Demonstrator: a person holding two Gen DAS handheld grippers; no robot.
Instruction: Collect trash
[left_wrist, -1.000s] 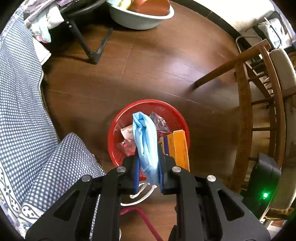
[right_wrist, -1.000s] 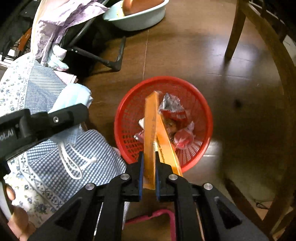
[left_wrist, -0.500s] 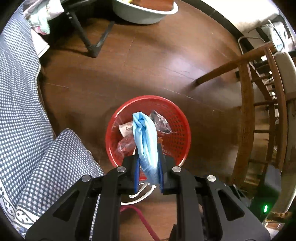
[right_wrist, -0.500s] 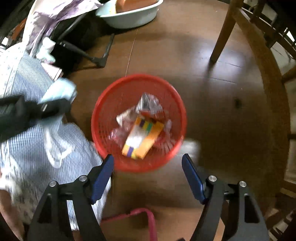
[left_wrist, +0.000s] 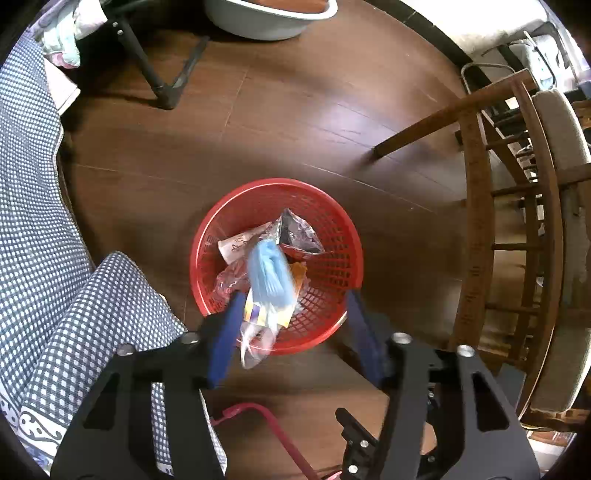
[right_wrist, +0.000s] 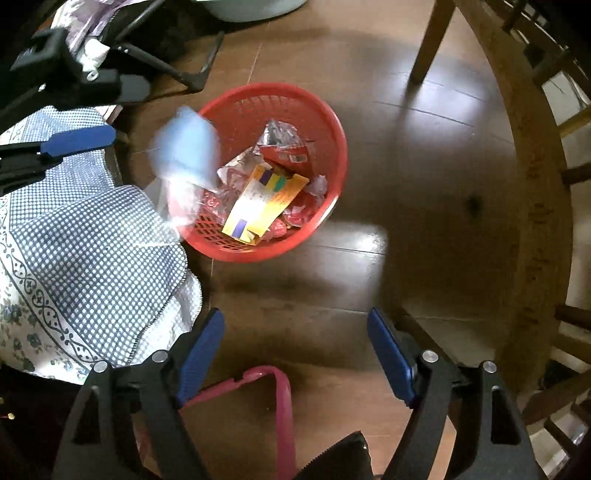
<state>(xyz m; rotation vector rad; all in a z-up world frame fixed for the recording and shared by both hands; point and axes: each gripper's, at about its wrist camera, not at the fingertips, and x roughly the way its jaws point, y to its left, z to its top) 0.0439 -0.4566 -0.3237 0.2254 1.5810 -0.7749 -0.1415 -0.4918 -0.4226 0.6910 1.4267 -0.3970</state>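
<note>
While the left gripper (left_wrist: 291, 317) has just been opening, the mask (left_wrist: 271, 275) drops free over the basket (left_wrist: 332, 206). It is light, soft, limp; pinch its folded middle. The right gripper (right_wrist: 295, 350) stands spread, holding nothing.

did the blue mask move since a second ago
Yes. The blue mask was clamped in the left claw; its jaws have just been opening, and the mask, blurred, now hangs free over the red basket, clear of both pads.
</note>
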